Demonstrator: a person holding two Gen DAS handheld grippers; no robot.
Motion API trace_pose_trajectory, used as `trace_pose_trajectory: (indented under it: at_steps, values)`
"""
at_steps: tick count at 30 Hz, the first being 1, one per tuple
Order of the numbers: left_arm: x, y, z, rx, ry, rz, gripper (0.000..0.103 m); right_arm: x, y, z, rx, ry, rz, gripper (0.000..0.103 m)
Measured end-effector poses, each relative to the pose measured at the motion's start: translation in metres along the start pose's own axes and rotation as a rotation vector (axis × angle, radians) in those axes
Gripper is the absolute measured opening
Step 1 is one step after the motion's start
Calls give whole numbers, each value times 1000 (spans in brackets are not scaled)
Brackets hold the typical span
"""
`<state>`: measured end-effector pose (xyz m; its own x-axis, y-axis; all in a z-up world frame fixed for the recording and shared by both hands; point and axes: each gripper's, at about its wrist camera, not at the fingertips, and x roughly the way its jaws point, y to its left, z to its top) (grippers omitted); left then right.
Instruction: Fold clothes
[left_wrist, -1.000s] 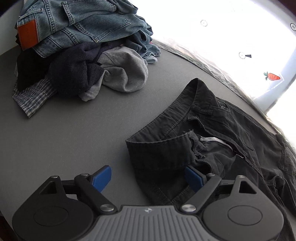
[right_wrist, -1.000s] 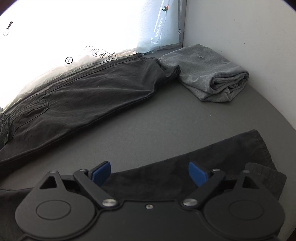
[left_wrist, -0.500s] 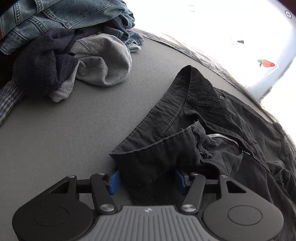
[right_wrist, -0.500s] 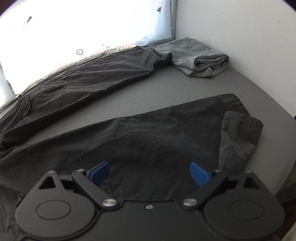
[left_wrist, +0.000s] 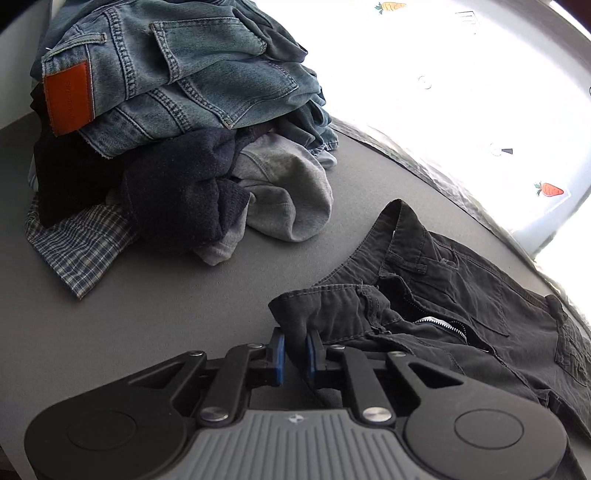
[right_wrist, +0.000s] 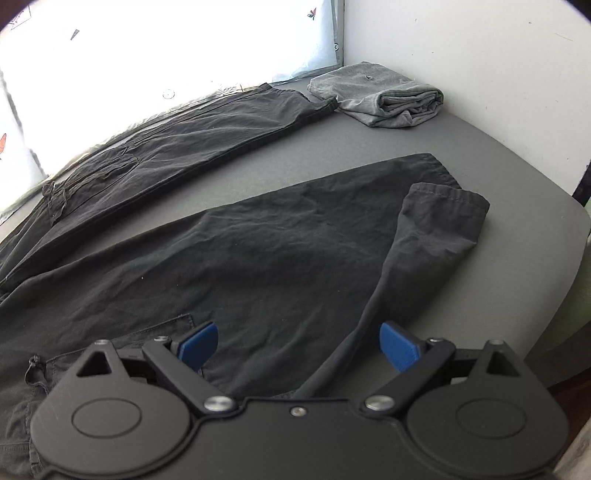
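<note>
A pair of black trousers lies spread on the grey table, fly unzipped. My left gripper is closing; its blue pads pinch the near corner of the waistband, which stands bunched up off the table. In the right wrist view the near trouser leg lies flat with its hem turned back over itself. My right gripper hovers open above that leg. A ridge of the folded fabric runs between its fingers without touching the pads.
A loose pile sits at the table's left end: blue jeans, a navy sweater, a grey garment and a plaid shirt. A folded grey garment rests in the far right corner by the wall. The table edge drops off at the right.
The left gripper's jaws have gone from wide open to pinching the waistband corner, and the corner has risen. The right gripper has drawn back along the leg, and the folded hem now shows.
</note>
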<state>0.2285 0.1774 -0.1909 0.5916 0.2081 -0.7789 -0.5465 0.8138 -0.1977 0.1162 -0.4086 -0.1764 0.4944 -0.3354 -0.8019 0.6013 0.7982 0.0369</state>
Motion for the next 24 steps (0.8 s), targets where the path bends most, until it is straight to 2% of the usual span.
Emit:
trace_pose_trajectory:
  at_steps: [2, 4, 6, 9, 16, 21, 24]
  values:
    - [3, 0, -6, 25, 15, 15, 18, 1, -8, 0, 3, 2, -12, 96]
    - [1, -6, -14, 56, 33, 86, 20, 6, -16, 1, -1, 5, -33, 96]
    - [-9, -8, -21, 77, 24, 116, 23, 9, -23, 2, -19, -4, -67, 96]
    - [-25, -9, -34, 46, 33, 64, 33, 15, -34, 8, -43, -21, -98, 96]
    - [-55, -42, -77, 22, 58, 33, 40, 36, -61, 38, -90, -59, -151, 96]
    - [-70, -88, -120, 87, 86, 16, 44, 63, -80, 69, -154, -69, -178, 95]
    - [-78, -111, -143, 111, 107, 5, 45, 85, -87, 80, -183, -18, -155, 86]
